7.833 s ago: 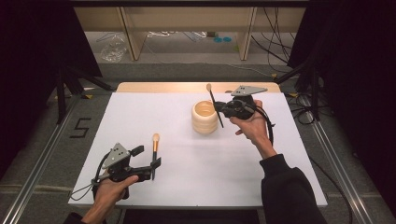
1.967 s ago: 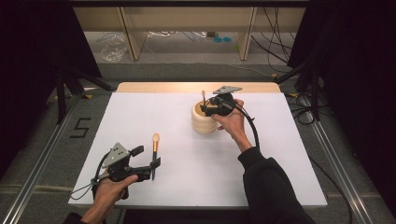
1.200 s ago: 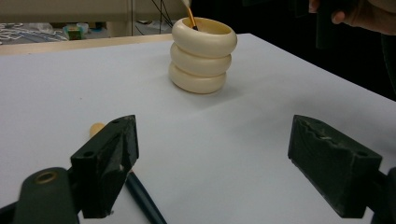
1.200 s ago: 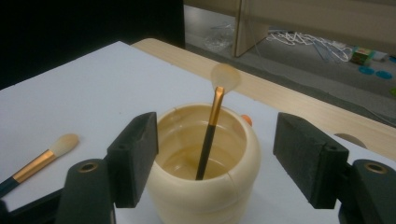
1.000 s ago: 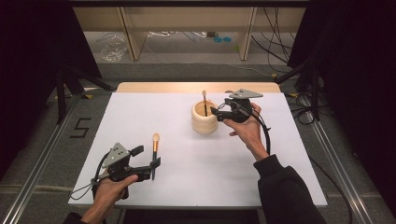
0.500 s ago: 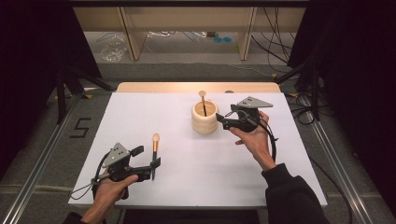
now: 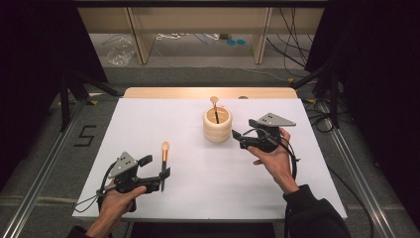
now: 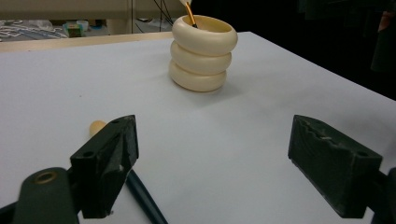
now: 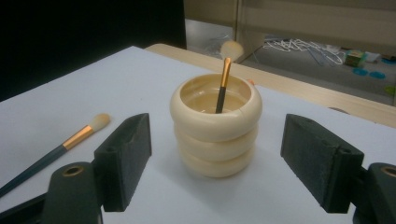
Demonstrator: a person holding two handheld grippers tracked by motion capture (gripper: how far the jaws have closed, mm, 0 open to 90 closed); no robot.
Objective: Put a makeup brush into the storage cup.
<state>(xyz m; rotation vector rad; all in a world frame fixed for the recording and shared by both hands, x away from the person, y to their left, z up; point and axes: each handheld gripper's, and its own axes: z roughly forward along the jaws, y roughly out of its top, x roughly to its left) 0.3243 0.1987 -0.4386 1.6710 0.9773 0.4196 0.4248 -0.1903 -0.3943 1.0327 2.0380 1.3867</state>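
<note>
A cream ringed holder (image 7: 217,125) (image 8: 201,56) (image 9: 215,135) stands on the white table (image 7: 223,198), right of centre. One dark-handled brush (image 7: 216,110) (image 9: 222,84) leans inside it, bristles up. My right gripper (image 7: 239,140) (image 9: 217,137) is just right of the holder, facing it; its jaws have just been opening further and stand open with nothing between them. A second brush (image 7: 164,157) (image 8: 140,196) (image 9: 56,151) lies flat near the front left. My left gripper (image 7: 156,167) (image 8: 215,135) rests open there, and the brush handle runs beside its left jaw.
A wooden strip (image 7: 208,92) runs along the table's far edge. Metal rails (image 7: 356,178) flank the table, with dark curtains to both sides. Cables and shelf legs lie on the floor beyond the far edge.
My right gripper has drawn back from the holder, to the right and toward the person, leaving the brush standing inside. The left gripper and its brush have not moved.
</note>
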